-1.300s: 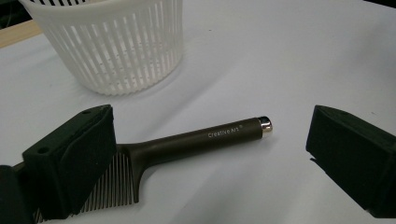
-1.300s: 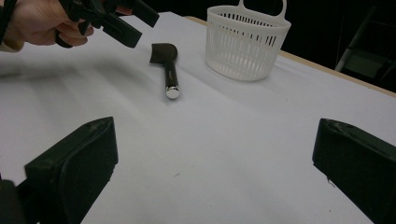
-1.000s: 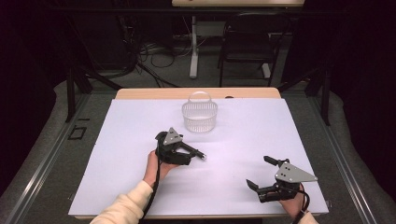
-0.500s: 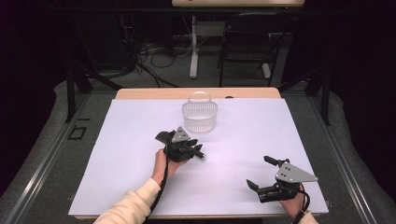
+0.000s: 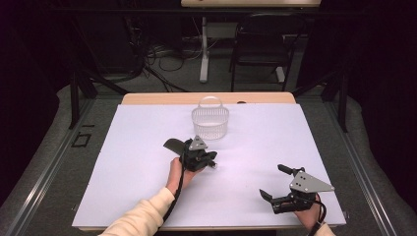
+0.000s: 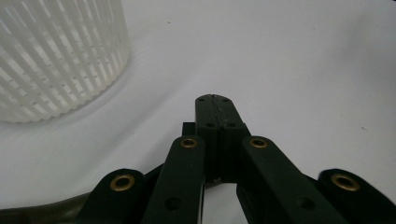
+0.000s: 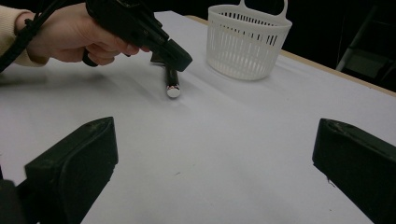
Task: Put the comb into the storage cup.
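A person's hand holds my left gripper [image 5: 210, 159] over the middle of the white table, just in front of a white slatted basket [image 5: 210, 123]. Its jaws are pressed flat together with nothing between them in the left gripper view [image 6: 215, 105]. In the right gripper view a short dark cylinder with a silver end [image 7: 172, 83] lies on the table right under the left gripper's tip [image 7: 180, 58]. My right gripper [image 5: 273, 182] rests near the front right of the table. It is open, with bare table between its wide jaws [image 7: 210, 158].
The basket [image 7: 247, 42] has a loop handle and looks empty. It stands close to the wooden far edge of the table [image 5: 147, 99]. A chair [image 5: 260, 44] and cables stand on the floor beyond the table.
The left gripper has shifted a little to the right, closer to the basket. The right gripper has stayed where it was.
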Tool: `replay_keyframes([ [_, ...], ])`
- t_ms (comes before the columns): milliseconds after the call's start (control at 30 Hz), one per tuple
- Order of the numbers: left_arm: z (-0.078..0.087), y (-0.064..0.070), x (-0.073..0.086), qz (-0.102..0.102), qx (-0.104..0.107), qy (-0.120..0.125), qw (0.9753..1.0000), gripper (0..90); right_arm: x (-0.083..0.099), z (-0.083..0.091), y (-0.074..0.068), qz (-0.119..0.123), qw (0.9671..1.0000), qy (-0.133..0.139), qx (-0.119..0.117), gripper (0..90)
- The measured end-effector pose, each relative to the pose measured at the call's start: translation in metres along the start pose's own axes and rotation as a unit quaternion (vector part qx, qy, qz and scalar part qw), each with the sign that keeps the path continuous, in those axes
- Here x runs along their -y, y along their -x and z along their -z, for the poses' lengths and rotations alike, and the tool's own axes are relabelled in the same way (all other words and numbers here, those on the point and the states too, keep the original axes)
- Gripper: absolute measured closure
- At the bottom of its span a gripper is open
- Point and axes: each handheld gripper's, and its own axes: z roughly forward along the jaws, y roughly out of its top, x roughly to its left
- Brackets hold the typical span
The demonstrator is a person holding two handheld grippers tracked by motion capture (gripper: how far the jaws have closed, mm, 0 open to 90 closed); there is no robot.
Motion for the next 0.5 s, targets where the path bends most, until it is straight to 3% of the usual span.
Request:
replay_keyframes([
  [333,-0.0087,0.0039,0.0011,-0.014,0.01,-0.03,0.9994,90.0,0.0002,-0.0001,0.0003,0.001,1.0,-0.002,0.0,0.0],
  [500,-0.0101,0.0026,0.0026,-0.01,0.014,-0.047,0.9987,90.0,0.0002,0.0001,0.0004,0.0,1.0,-0.002,-0.001,0.0],
])
